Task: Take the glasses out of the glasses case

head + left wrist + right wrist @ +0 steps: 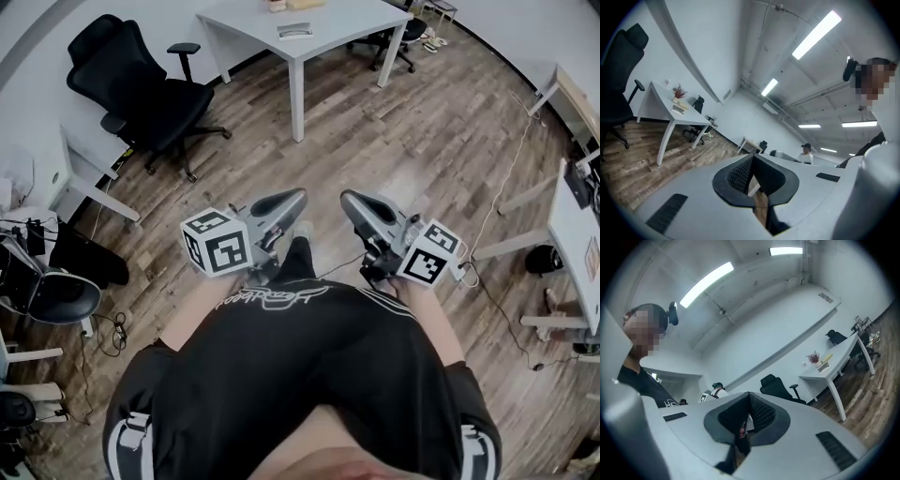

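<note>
Jaws of the left gripper are pressed together with nothing between them, and the right gripper is closed the same way. Both are held before the person's waist, above the wooden floor. A flat thing lies on the white table well apart; whether it is the glasses case I cannot tell.

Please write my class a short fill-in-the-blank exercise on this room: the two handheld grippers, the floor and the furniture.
1. The left gripper and the right gripper both have their jaws ____, with nothing held between them.
2. The floor is laid with ____ planks.
3. The office chair standing near the white table is ____ in colour.

Missing words: shut; wooden; black.
</note>
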Available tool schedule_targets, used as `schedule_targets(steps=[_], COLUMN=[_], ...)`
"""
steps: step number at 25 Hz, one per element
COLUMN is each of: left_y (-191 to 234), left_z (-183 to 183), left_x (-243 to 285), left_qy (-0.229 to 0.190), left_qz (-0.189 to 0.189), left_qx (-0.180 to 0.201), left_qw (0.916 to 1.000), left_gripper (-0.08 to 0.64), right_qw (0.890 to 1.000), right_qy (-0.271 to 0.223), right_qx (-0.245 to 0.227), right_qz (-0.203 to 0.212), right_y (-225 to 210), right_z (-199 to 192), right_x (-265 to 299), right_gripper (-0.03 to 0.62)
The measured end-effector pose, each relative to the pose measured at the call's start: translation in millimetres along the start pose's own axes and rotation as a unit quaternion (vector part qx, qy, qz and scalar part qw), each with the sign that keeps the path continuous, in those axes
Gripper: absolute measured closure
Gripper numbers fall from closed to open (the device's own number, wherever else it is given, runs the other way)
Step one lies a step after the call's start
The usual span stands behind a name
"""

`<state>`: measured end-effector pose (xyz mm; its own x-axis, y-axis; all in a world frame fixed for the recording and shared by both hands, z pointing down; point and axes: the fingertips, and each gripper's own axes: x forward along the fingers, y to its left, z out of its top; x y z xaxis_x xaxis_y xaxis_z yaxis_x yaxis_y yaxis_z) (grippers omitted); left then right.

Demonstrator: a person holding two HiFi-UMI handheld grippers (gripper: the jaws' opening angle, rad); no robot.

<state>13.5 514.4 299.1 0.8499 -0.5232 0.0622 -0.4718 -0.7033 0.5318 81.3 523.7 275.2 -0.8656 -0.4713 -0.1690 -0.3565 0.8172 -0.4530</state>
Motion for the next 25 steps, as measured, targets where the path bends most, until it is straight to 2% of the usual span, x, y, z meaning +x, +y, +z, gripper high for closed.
schedule_targets(steps=[4, 8, 14, 18, 25], left_y=[1, 23, 58, 85, 153], left_z=[0, 2, 3, 22, 70], left_x=[13, 20, 45, 58, 89], left_qy=[0.001, -0.008, 0.014, -0.010, -0.015], left_qz=[-0.014, -0.020, -0.011, -0.014, -0.001], left_qx=[0.022, -0.007, -0.009, -0.039, -0.049], left_qw=[0.9997, 0.9997, 0.9998, 0.9991, 0.9987], left_gripper=[0.554, 0.554, 0.554, 0.554, 0.554], right_qw=[1.000, 0.999, 0.999, 0.999, 0.999], right_qy=[-0.014, -0.027, -0.025, -0.021, -0.012], right_qx=[0.010, 0.019, 0.021, 0.023, 0.027], right_qz=[-0.007, -0.005, -0.020, -0.026, -0.044], right_y=[-19, -37, -73, -102, -172], right_z=[4, 1, -3, 1, 30], right_x=[-2, 3, 13, 25, 69], right_gripper=[0.583, 0.583, 0.584, 0.583, 0.584])
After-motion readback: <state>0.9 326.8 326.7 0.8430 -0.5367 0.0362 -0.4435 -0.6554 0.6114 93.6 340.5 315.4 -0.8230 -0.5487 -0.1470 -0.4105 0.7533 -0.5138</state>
